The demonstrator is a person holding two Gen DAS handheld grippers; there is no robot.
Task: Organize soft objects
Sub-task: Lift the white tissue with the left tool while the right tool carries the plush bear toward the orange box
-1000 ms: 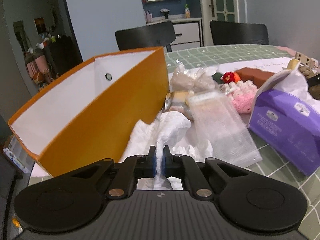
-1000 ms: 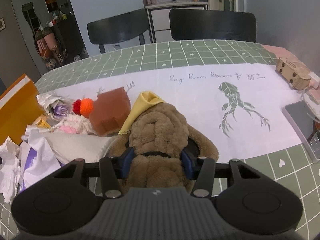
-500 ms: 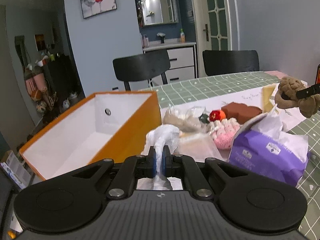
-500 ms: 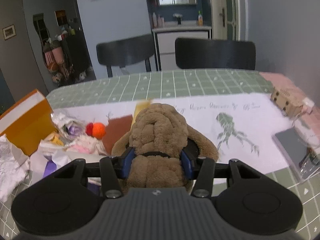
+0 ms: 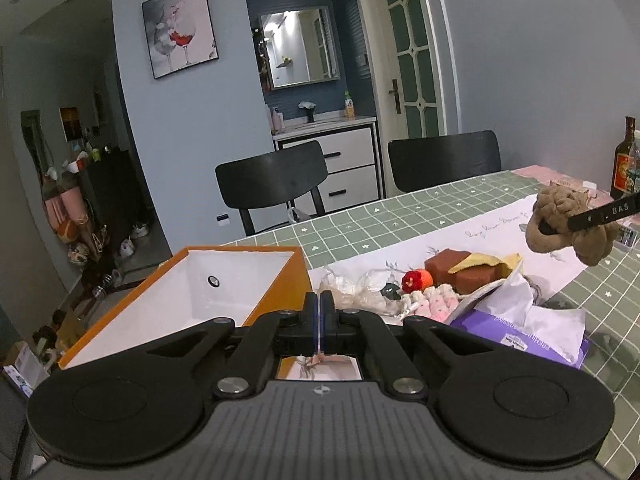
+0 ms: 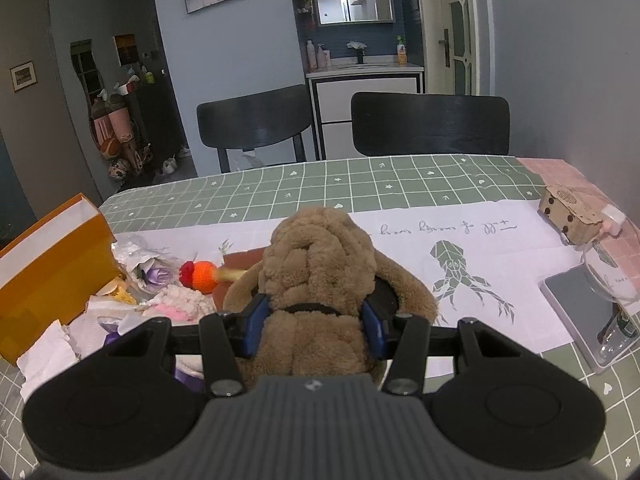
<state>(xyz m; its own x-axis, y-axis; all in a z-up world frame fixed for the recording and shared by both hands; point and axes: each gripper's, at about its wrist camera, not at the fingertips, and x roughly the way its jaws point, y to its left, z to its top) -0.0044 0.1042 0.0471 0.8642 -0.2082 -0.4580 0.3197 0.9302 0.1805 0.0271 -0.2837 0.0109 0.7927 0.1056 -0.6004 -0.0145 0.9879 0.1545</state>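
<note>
My right gripper (image 6: 314, 326) is shut on a brown plush dog (image 6: 320, 280) and holds it above the table; the dog also shows in the left wrist view (image 5: 568, 224). My left gripper (image 5: 319, 320) is shut, raised above the table by the open orange box (image 5: 192, 300); only a thin sliver shows between its pads, and a white tissue lies at the box's foot (image 6: 48, 352). Soft items lie on the table: a red-orange crochet ball (image 5: 416, 280), a pink-white knitted piece (image 5: 436, 300), a brown sponge block (image 5: 460, 272) and a yellow cloth (image 5: 488, 260).
A purple tissue pack (image 5: 520, 328) lies right of the pile, with clear plastic bags (image 5: 360, 292) beside the box. A wooden box (image 6: 568, 212), a grey tablet (image 6: 580, 304) and bottles (image 5: 624, 160) sit at the right. Two black chairs (image 6: 428, 124) stand behind the table.
Both grippers rose. The right one lifted the plush dog off the table. The left one lifted the white tissue; it now no longer shows in front of the pads.
</note>
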